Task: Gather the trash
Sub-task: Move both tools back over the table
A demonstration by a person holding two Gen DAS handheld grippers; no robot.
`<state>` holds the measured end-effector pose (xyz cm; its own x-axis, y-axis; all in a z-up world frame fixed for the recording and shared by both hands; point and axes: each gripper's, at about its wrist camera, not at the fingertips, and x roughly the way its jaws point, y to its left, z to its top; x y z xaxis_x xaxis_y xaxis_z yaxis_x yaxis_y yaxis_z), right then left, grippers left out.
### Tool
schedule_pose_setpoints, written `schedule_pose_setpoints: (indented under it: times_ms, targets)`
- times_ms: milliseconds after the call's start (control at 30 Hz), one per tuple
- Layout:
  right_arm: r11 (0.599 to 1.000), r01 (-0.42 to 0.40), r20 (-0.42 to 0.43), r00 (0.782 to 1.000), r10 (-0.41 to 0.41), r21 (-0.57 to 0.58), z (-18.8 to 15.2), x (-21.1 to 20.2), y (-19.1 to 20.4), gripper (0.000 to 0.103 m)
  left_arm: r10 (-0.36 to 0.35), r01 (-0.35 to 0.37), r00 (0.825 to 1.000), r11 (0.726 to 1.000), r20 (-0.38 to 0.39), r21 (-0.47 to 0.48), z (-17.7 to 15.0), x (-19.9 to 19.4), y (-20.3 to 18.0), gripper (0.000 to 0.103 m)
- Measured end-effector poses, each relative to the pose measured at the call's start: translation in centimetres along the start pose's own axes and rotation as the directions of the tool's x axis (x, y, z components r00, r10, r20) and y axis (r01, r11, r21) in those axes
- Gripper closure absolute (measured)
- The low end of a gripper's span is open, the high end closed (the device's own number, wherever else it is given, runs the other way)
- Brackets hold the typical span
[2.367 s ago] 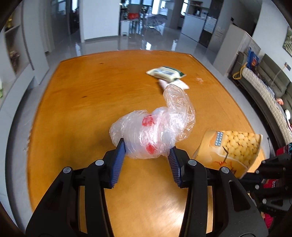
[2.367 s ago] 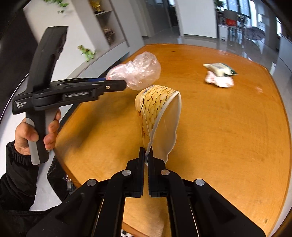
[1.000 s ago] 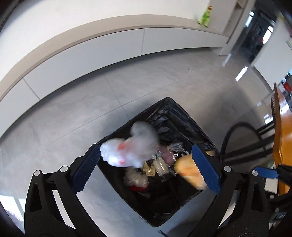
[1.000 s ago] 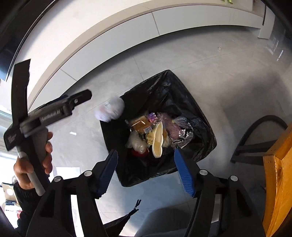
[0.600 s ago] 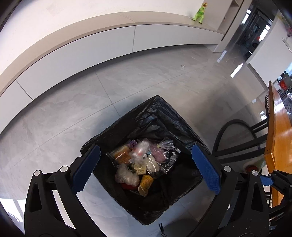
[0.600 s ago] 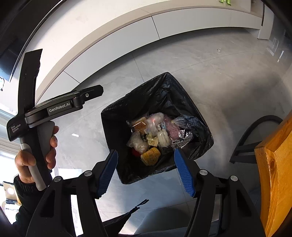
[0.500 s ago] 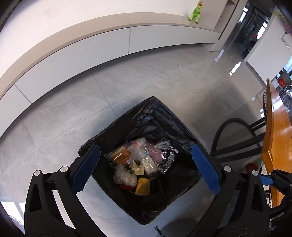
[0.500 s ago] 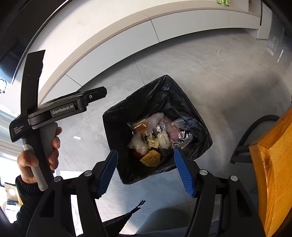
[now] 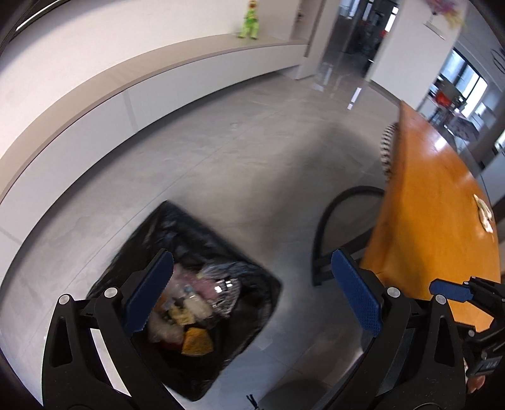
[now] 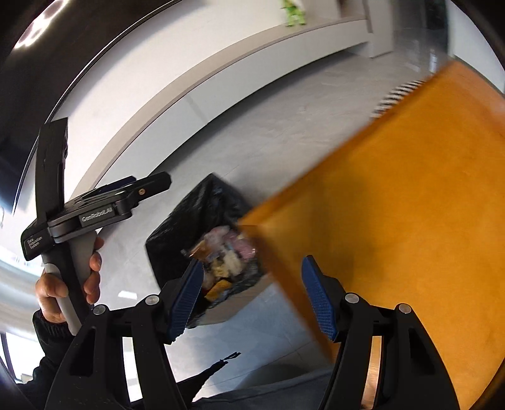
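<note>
A black-lined trash bin [image 9: 202,239] stands on the grey floor, holding several wrappers, a clear plastic bag and a yellow snack cup [image 9: 197,341]. It also shows in the right wrist view [image 10: 202,205], partly hidden by the table corner. My left gripper [image 9: 252,290] is open and empty above the bin. My right gripper [image 10: 252,293] is open and empty, over the table's corner. Two pale pieces of trash [image 9: 484,211] lie far out on the orange wooden table [image 9: 435,220]. The left gripper's body [image 10: 104,205] shows at left in the right wrist view.
A black chair frame [image 9: 334,233] stands between the bin and the table. A long white cabinet [image 9: 94,123] curves along the wall, with a green toy [image 9: 249,19] on it. The table's edge [image 10: 284,284] is close under my right gripper.
Both grippers let go of the plastic bag and the snack cup into the bin about a second ago. Since then both have swung up and right, from the bin toward the table.
</note>
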<state>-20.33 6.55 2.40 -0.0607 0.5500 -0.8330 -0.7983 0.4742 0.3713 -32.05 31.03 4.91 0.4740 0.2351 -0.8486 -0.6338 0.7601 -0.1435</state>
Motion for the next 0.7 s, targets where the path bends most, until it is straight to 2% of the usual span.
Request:
schedule_pose_setpoints:
  times_ms: [167, 300, 500, 700]
  targets:
    - [0.988, 0.077, 0.055, 0.995, -0.085, 0.135, -0.4, -4.3, -7.5, 0.037, -0.077, 0.080, 0.997, 0.990, -0.025, 0.116, 2.6, 2.0, -8.6, 0.006]
    - [0.956, 0.112, 0.089, 0.986, -0.140, 0.272, -1.1, -7.7, -14.4, 0.037, -0.127, 0.134, 0.991, 0.971, -0.051, 0.198, 3.8, 3.7, -15.1, 0.006]
    - [0.864, 0.191, 0.103, 0.958, -0.267, 0.466, -2.2, -12.3, -24.9, 0.037, -0.179, 0.207, 0.977, 0.919, -0.114, 0.335, 5.6, 6.4, -25.6, 0.006]
    - [0.763, 0.241, 0.081, 0.930, -0.358, 0.600, -3.4, -16.1, -33.7, 0.035, -0.221, 0.271, 0.962, 0.850, -0.161, 0.452, 7.2, 8.5, -35.8, 0.006]
